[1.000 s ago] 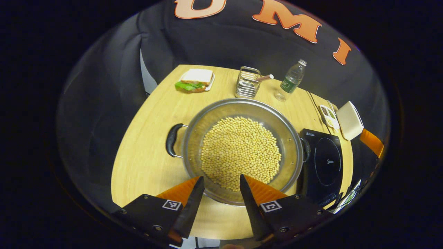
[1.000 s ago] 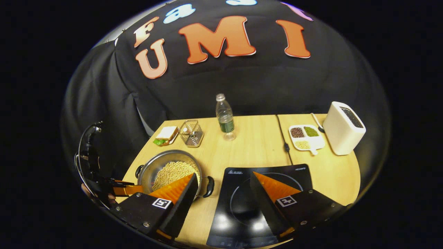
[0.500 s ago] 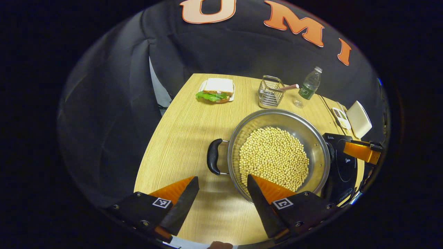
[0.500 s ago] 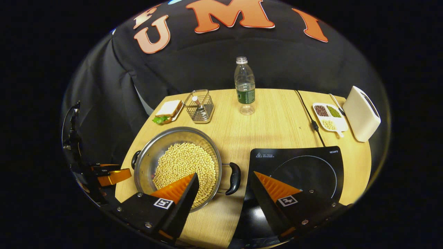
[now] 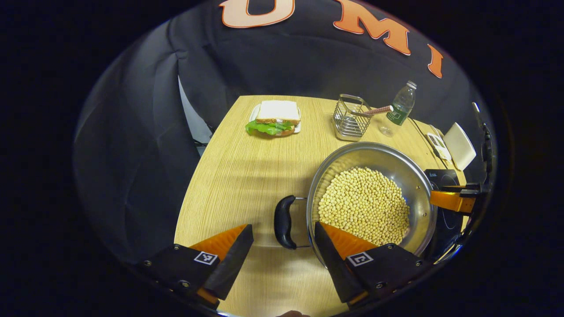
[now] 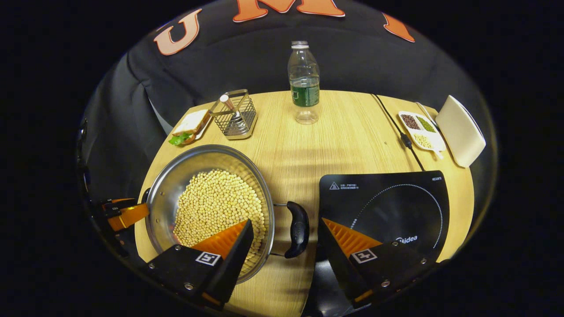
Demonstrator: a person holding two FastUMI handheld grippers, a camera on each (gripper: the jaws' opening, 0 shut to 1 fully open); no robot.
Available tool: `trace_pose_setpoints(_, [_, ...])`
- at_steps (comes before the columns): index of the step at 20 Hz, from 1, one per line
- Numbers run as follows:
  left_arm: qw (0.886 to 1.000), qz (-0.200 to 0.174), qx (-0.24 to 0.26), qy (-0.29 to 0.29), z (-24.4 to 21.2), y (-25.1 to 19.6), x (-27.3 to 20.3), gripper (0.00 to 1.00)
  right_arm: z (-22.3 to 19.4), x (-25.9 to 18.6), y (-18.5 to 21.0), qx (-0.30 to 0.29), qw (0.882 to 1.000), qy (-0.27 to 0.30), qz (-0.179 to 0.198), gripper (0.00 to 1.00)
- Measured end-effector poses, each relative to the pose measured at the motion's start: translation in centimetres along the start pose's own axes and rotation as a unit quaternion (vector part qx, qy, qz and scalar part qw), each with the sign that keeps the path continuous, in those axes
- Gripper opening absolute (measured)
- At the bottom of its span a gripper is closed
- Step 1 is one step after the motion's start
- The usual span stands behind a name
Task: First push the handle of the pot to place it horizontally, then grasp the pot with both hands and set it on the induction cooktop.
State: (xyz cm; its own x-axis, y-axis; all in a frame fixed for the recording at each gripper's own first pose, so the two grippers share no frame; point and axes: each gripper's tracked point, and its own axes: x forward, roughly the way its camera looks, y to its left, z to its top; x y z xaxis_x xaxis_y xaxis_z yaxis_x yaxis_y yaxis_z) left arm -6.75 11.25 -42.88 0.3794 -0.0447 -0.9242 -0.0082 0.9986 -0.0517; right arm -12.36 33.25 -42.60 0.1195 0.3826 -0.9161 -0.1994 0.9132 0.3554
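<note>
Pot [image 6: 211, 198] handles [image 6: 297, 229] pointing sideways

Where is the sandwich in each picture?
Left gripper view: the sandwich sits top centre, at the table's far edge, left of the wire basket.
Right gripper view: the sandwich is upper left, again just left of the wire basket.
Shared landmark: the pot of beans.

Shiny metal pot [image 6: 167, 185], wood-grain table [image 6: 343, 132]
</note>
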Motion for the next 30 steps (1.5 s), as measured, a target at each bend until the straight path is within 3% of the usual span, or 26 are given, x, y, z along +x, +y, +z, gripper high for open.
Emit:
trace_pose_setpoints(8, [0.999,-0.036,-0.015,0.0,-0.3,-1.0,3.5,0.91,-0.7,2.6,-0.1,0.006,1.0,0.008,-0.021,0.86])
trace_pose_setpoints(13, [0.998,-0.042,-0.036,0.011,-1.5,-1.1,4.7,0.92,-0.9,3.2,-0.6,0.024,0.999,0.026,-0.014,0.64])
trace_pose_setpoints(16, [0.998,-0.037,-0.046,0.009,-1.5,-0.9,4.7,0.92,-1.2,3.6,-0.4,0.017,0.999,0.03,-0.011,0.64])
trace_pose_setpoints(17, [0.999,-0.023,-0.045,0.013,-1.7,-0.3,5.1,0.88,-1.4,3.8,-0.5,0.013,0.999,0.033,-0.01,0.6])
trace_pose_setpoints(21, [0.997,-0.031,-0.068,0.027,-2.4,-1.1,5.1,0.71,-1.8,4.1,-0.2,0.033,0.999,0.041,0.013,0.65])
trace_pose_setpoints(23, [0.997,-0.027,-0.074,0.024,-2.4,-1.1,5.4,0.64,-1.9,4.2,-0.2,0.04,0.998,0.042,0.02,0.6])
trace_pose_setpoints(30, [0.998,0.002,-0.069,0.002,-1.8,-0.9,5.4,0.61,-1.7,4.0,0.0,0.048,0.998,0.042,0.01,0.48])
